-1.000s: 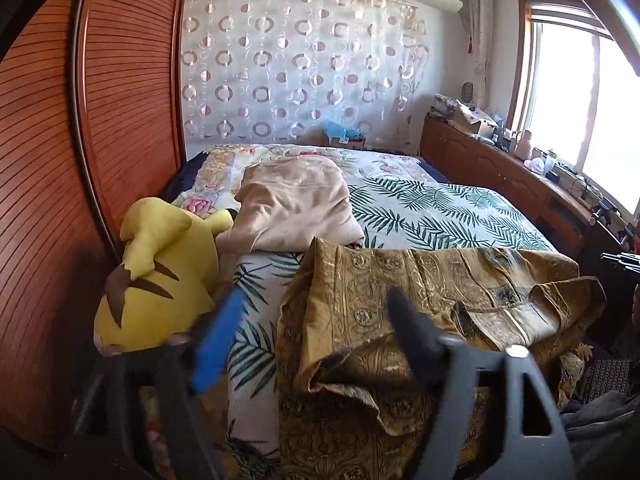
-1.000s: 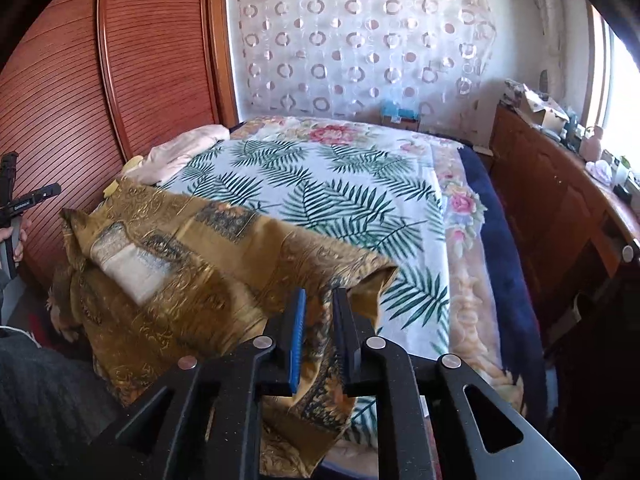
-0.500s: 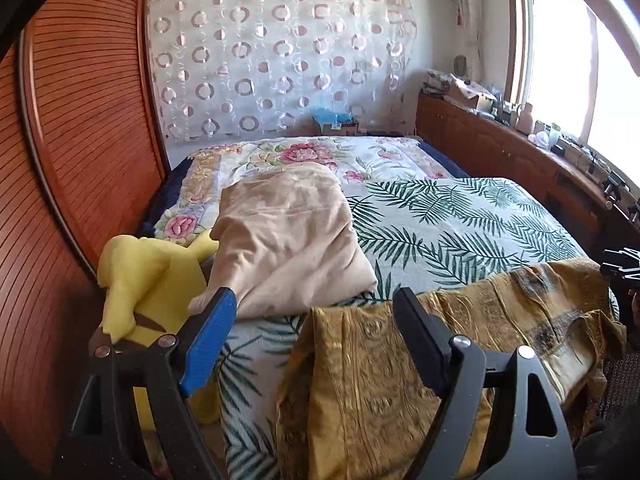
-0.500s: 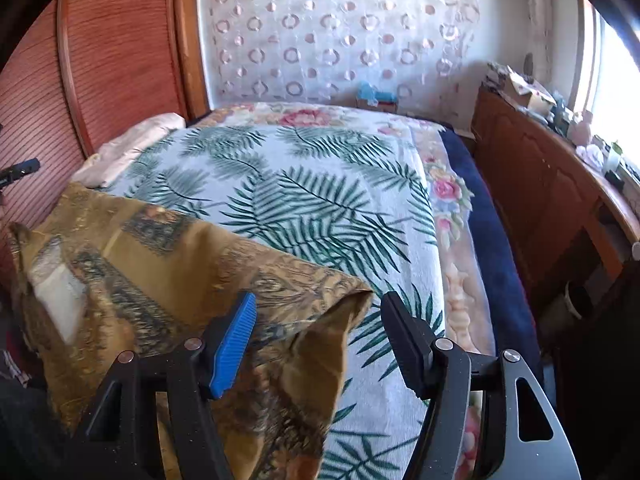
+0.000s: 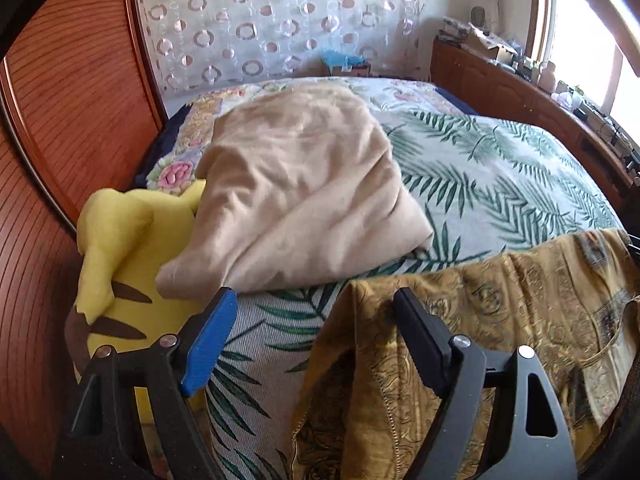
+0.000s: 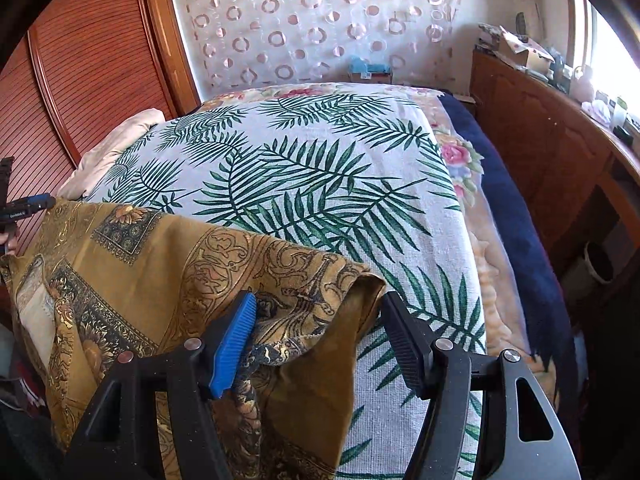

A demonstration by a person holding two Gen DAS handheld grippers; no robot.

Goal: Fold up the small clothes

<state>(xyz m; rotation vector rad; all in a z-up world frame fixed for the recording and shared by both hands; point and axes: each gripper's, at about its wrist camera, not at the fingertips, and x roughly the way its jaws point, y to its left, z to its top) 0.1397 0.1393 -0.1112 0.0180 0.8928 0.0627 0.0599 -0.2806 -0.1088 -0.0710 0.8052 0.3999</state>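
Gold patterned garment (image 6: 168, 276) draped over bed (image 6: 320, 184) edge (laid out for folding); right gripper (image 6: 316, 332) just opened, corner released; left gripper (image 5: 312, 328) apart, empty.

The left gripper (image 5: 314, 322), filling the lower part of the left wrist view, is matte black plastic with two angular, triangular-cutout arms. Its left finger carries a ribbed blue pad (image 5: 210, 342); its right finger has a ribbed black pad. Round silver screw heads (image 5: 459, 340) mark the pivots. The right gripper (image 6: 318, 326), low in the right wrist view, has the same build: blue pad left, black pad right, silver screws.
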